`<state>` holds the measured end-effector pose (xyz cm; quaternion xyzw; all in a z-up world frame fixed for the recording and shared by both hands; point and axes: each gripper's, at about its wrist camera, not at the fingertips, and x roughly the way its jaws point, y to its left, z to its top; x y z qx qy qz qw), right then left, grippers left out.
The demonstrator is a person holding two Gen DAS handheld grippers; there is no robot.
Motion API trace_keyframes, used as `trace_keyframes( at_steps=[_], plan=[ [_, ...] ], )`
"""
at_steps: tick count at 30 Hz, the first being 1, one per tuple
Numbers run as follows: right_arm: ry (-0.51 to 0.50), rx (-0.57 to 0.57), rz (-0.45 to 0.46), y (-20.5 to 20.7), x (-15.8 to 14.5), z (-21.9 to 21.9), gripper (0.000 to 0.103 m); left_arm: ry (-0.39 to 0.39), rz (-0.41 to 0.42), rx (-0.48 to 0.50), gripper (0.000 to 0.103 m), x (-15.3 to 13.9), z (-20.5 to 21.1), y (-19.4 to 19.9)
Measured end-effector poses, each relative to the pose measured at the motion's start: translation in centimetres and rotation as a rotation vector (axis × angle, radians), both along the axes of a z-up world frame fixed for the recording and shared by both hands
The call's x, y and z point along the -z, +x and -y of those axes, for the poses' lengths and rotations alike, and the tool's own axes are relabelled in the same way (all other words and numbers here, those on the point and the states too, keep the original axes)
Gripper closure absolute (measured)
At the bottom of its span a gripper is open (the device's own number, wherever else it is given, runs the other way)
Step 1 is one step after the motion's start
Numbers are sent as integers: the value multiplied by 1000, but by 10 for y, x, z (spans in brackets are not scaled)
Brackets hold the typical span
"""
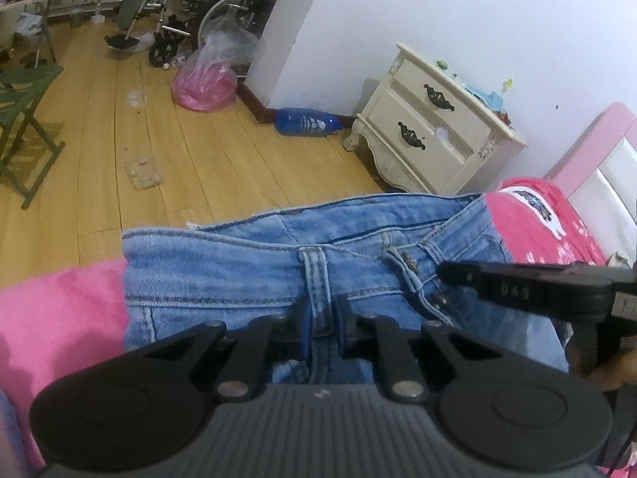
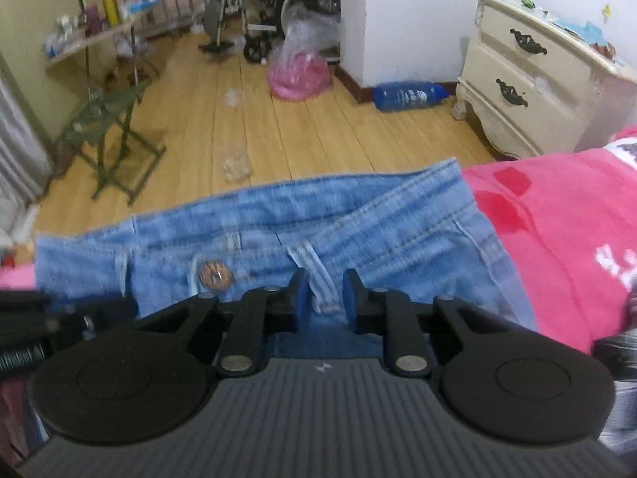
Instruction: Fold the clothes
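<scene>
Light blue jeans (image 1: 239,271) lie waistband-up across the pink bed cover (image 1: 59,318), at the bed's edge above the wooden floor. My left gripper (image 1: 321,318) is shut on the waistband at a belt loop, with denim pinched between its blue pads. To its right, the right gripper (image 1: 458,275) reaches in from the side near the fly. In the right wrist view, my right gripper (image 2: 324,298) holds the jeans (image 2: 398,231) at another belt loop, right of the copper button (image 2: 215,275). The left gripper (image 2: 99,310) shows at the left edge.
A cream nightstand (image 1: 438,131) stands by the pink headboard (image 1: 605,151). A blue bottle (image 1: 306,121) and a pink plastic bag (image 1: 205,83) lie on the floor by the wall. A wheelchair (image 1: 207,4) and a green folding stool (image 2: 107,135) stand farther off. A red printed blanket (image 2: 557,239) lies right of the jeans.
</scene>
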<state>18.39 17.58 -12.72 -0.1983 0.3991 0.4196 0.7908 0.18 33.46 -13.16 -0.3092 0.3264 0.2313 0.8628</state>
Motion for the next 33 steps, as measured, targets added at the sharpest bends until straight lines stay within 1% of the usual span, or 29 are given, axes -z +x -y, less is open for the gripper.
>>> trace_keyframes(
  at_steps=[3, 8, 10, 11, 12, 14, 15, 17, 19, 21, 22, 23, 24, 26, 27, 30, 32, 33],
  plan=[
    [11, 0, -20, 1, 2, -4, 83, 6, 7, -3, 91, 0, 1, -1],
    [54, -10, -41, -1, -1, -6, 82, -43, 40, -15, 92, 2, -5, -8],
    [71, -14, -50, -1, -2, -6, 76, -55, 47, -20, 92, 4, -7, -9],
    [59, -39, -38, -5, -3, -9, 67, -61, 49, -22, 92, 4, -7, -10],
    [26, -55, -7, -10, -1, -14, 61, -56, 49, -21, 92, 4, -7, -10],
    [-37, -69, 53, -15, 3, -24, 54, -37, 46, -17, 92, 4, -5, -10],
    [-38, -50, 46, -12, 4, -26, 54, -32, 47, -16, 92, 3, -4, -10],
    [-32, -3, 17, -6, 7, -28, 57, -25, 50, -15, 92, 3, -3, -10],
    [-10, 47, -5, -2, 9, -26, 63, -11, 51, -8, 92, 2, -1, -9],
    [-2, 75, 29, -8, 9, -27, 90, 8, 57, -2, 93, 1, 1, -9],
    [0, 77, 47, -12, 8, -29, 95, 14, 66, -2, 93, -1, 2, -9],
    [-10, 73, 88, -20, 7, -31, 99, 20, 74, -3, 94, -2, 3, -10],
    [-18, 70, 130, -26, 5, -32, 101, 25, 83, -5, 95, -4, 3, -11],
    [-21, 72, 214, -36, 2, -34, 102, 34, 101, -9, 95, -8, 5, -13],
    [-12, 78, 238, -38, 0, -33, 102, 38, 108, -12, 95, -10, 5, -14],
    [50, 103, 291, -42, -11, -25, 102, 56, 137, -20, 95, -17, 8, -17],
    [84, 110, 326, -44, -16, -20, 102, 75, 172, -35, 95, -23, 11, -22],
    [104, 111, 329, -43, -19, -19, 102, 84, 190, -42, 95, -27, 13, -24]
  ],
)
